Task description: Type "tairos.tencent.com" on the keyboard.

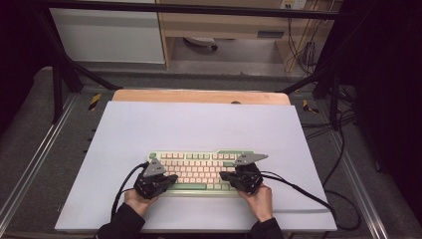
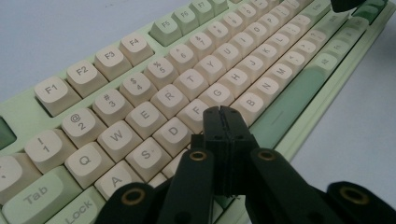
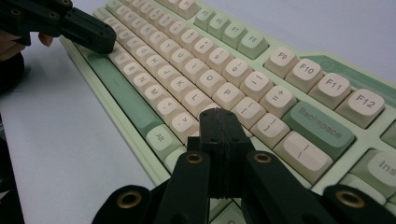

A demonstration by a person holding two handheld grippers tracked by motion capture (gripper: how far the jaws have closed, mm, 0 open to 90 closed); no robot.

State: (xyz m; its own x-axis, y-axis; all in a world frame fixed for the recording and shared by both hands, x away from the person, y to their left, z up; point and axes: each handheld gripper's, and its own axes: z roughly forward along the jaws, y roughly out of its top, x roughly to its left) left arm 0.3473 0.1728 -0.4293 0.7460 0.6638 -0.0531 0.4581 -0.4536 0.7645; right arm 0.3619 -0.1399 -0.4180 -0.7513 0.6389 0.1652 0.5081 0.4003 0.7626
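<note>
A keyboard lies on the white table

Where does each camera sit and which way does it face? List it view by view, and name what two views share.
High view: above the person's side, looking forward and down on the white table; forearms, left gripper and right gripper show.
Left gripper view: rides the left gripper, facing along its shut jaws over the keyboard near F and G.
Right gripper view: rides the right gripper, shut, facing the keyboard's P and Backspace end.
Shared: both gripper views show the green spacebar.
</note>
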